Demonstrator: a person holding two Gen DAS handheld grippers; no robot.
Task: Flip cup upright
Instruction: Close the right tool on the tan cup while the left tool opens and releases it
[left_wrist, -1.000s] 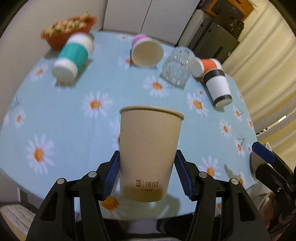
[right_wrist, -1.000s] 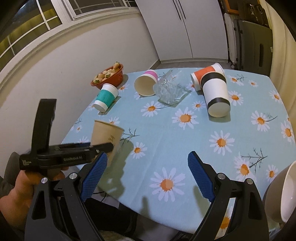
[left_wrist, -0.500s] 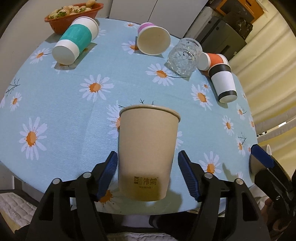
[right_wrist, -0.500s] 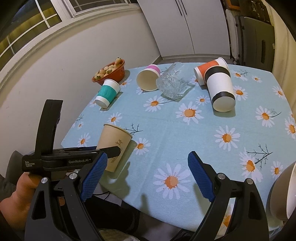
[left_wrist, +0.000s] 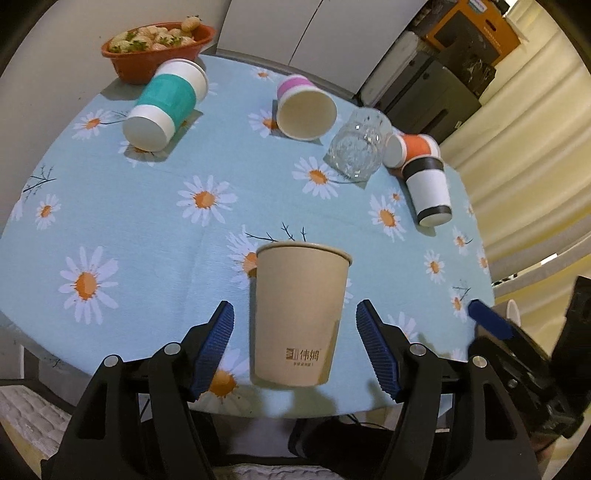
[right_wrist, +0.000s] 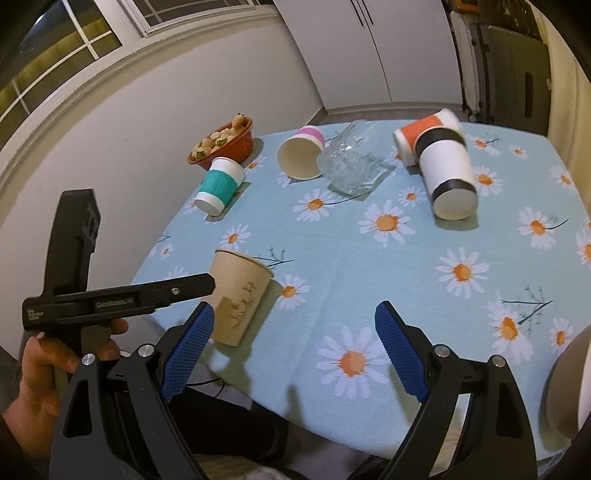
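Observation:
A tan paper cup (left_wrist: 297, 317) stands upright, mouth up, on the daisy tablecloth (left_wrist: 147, 229) near the front edge. My left gripper (left_wrist: 295, 349) is open, its blue pads on either side of the cup with a gap on both sides. The cup also shows in the right wrist view (right_wrist: 240, 295), with the left gripper's black body in front of it. My right gripper (right_wrist: 295, 354) is open and empty above the table's front edge, to the right of the cup.
Several cups lie on their sides farther back: a teal one (left_wrist: 164, 105), a pink one (left_wrist: 304, 110), an orange one (left_wrist: 412, 147) and a black-banded white one (left_wrist: 430, 192). A glass tumbler (left_wrist: 360, 147) lies among them. A red bowl of strawberries (left_wrist: 155, 55) stands at the back left.
My left gripper's jaws have opened wider and let go of the tan cup, which now stands on the table. The gripper has drawn back a little. The right gripper has barely moved.

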